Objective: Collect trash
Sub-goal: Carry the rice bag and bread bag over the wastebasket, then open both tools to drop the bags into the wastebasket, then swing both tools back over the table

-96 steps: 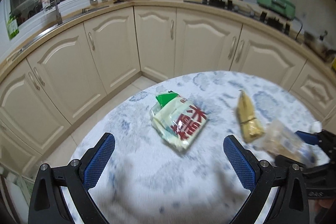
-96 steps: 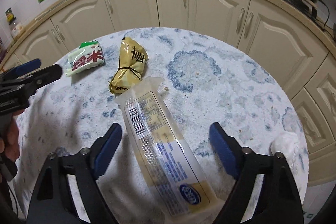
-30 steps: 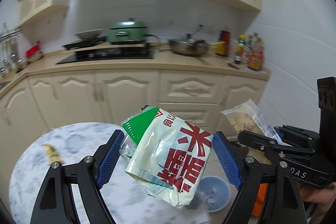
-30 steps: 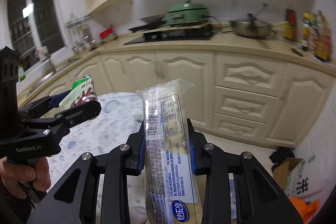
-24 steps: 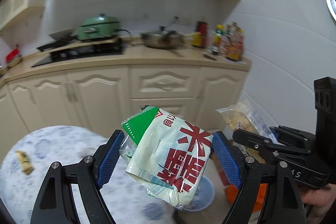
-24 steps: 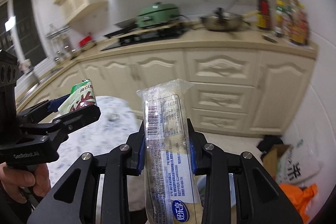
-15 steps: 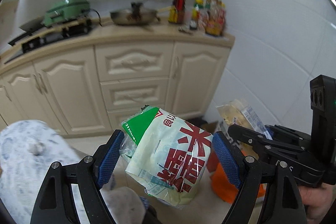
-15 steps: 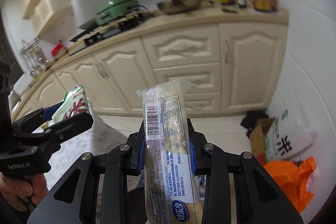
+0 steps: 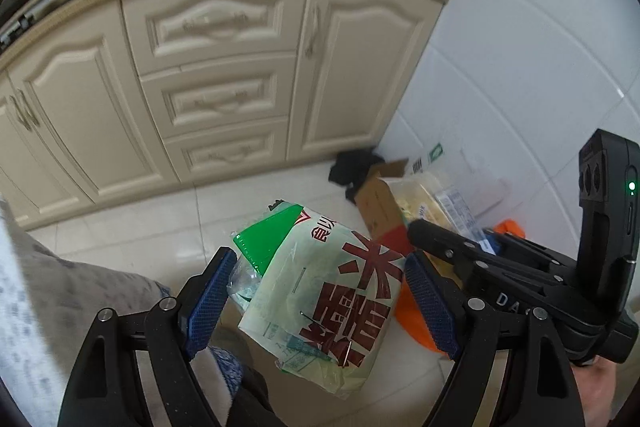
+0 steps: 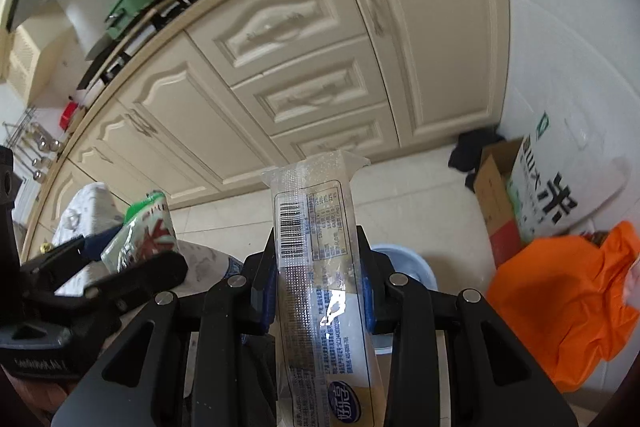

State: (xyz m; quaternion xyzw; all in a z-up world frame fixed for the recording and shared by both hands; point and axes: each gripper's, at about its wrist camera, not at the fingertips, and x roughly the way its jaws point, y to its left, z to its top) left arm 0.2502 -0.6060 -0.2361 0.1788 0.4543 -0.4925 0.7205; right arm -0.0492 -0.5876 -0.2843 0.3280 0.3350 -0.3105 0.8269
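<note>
A puffy white bag (image 9: 332,291) with a green corner and red characters is pinched between the blue pads of my left gripper (image 9: 320,267), which is shut on it and tilted down over the floor. My right gripper (image 10: 318,267) is shut on a long clear wrapper (image 10: 316,211) with a barcode, which sticks up past the fingers. In the left wrist view the right gripper (image 9: 452,243) sits close at the right with that wrapper (image 9: 432,199). The right wrist view has the left gripper (image 10: 120,267) and its bag (image 10: 144,231) at the left.
An orange plastic bag (image 10: 560,299) lies open on the tiled floor at the right. Behind it stand a cardboard box (image 10: 496,211) and a white sack (image 10: 560,195) against the wall. A pale blue basin (image 10: 404,259) sits below my right gripper. Cream cabinets (image 9: 224,99) run behind; the clothed table (image 9: 40,307) is at the left.
Both grippers have swung away from the table toward the room's corner and tipped downward. The floor, box and orange bag have come into view. Both still hold their items.
</note>
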